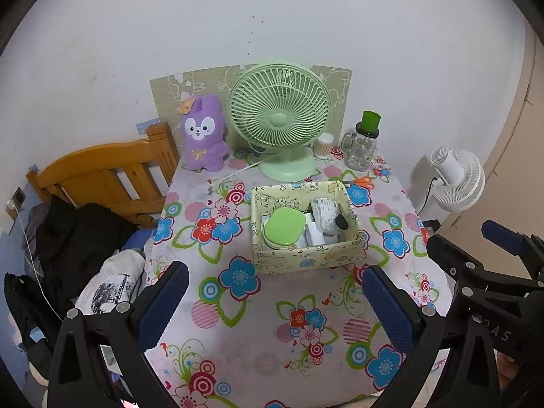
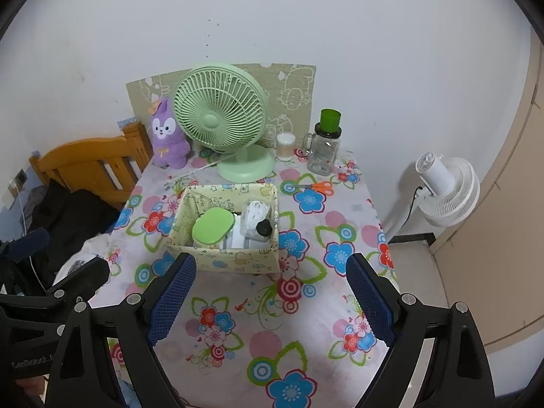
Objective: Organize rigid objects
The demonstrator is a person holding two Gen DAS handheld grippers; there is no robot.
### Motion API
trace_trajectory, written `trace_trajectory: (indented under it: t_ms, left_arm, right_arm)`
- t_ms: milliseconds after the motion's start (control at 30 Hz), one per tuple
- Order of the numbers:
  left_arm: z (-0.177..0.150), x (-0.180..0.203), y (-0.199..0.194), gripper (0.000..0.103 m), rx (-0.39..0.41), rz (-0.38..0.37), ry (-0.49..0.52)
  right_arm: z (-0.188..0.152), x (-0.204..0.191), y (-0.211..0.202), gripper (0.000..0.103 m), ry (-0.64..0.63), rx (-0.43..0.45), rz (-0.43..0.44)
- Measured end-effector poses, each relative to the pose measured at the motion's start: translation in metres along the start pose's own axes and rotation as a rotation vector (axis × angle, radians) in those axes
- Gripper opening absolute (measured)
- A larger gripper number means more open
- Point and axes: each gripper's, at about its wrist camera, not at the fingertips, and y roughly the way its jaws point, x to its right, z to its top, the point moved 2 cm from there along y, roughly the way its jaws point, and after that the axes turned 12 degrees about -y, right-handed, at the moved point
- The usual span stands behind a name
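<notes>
A pale yellow patterned storage box (image 1: 306,261) (image 2: 234,258) stands mid-table. It holds a green-lidded case (image 1: 284,227) (image 2: 213,225), white items and a white bundle with a black cap (image 1: 341,221) (image 2: 263,227). Orange-handled scissors (image 1: 361,181) (image 2: 318,187) lie behind the box to the right. A glass mug-jar with a green cup on top (image 1: 363,142) (image 2: 324,142) and a cotton-swab tub (image 1: 322,145) (image 2: 285,147) stand at the back. My left gripper (image 1: 275,282) and right gripper (image 2: 271,272) are open and empty, hovering in front of the box.
A green desk fan (image 1: 280,119) (image 2: 221,119) and a purple plush rabbit (image 1: 204,132) (image 2: 168,134) stand at the back of the floral tablecloth (image 1: 265,340). A wooden bed frame (image 1: 102,176) with dark clothes is left. A white floor fan (image 1: 457,180) (image 2: 445,190) stands right.
</notes>
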Motion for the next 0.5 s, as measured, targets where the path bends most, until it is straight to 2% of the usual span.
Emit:
trace_trajectory:
  t_ms: [500]
  left_arm:
    - [0.0002, 0.0002, -0.0108, 0.103, 0.014, 0.028, -0.023]
  right_arm:
    - [-0.0017, 0.0012, -0.0091, 0.092, 0.012, 0.007, 0.016]
